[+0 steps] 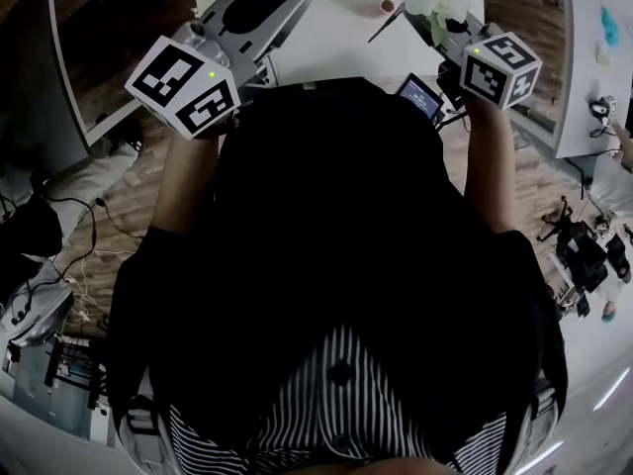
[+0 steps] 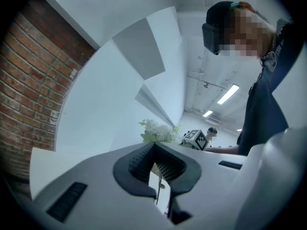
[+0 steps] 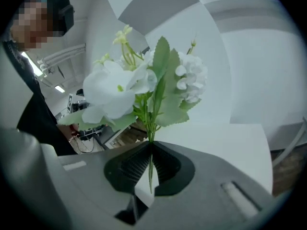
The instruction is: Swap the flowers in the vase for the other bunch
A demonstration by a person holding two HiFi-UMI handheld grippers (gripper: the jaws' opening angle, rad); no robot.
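My right tool (image 3: 150,145) holds the white bunch (image 3: 144,85) above the tabletop (image 1: 336,18).
Its jaws are pinched tight on the thin green stems just under the leaves, which I judge the right place to grip: the bunch looks light, floppy on top and easily crushed. My left tool (image 2: 154,145) has its jaws together; a thin line in their slot may be a stem. No vase shows.
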